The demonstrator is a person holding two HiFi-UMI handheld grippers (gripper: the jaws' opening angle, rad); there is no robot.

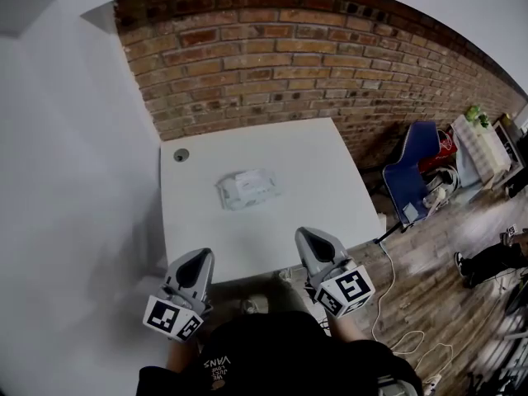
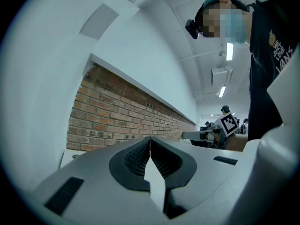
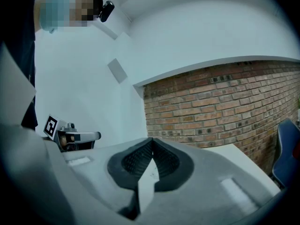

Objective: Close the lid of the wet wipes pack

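Where the left hand-held gripper is: hanging over the near edge of the desk, jaws pressed together with nothing in them, well short of the pack.
Wet wipes pack: lying flat around the middle of the white desk, ahead of both tools and between them, touching neither.
Right hand-held gripper: closed and empty too, over the near edge, a bit nearer the pack's right end.
Step in hand: the reach, I'd say. Pin the pack body with one tool so it can't skate, then push the flap down with the other's closed tip, pressing on the latch side rather than the hinge.
Pack direction: long axis runs roughly left-right, with the right end tipped slightly away.
Lid: too small and white-on-white to tell which way it opens.
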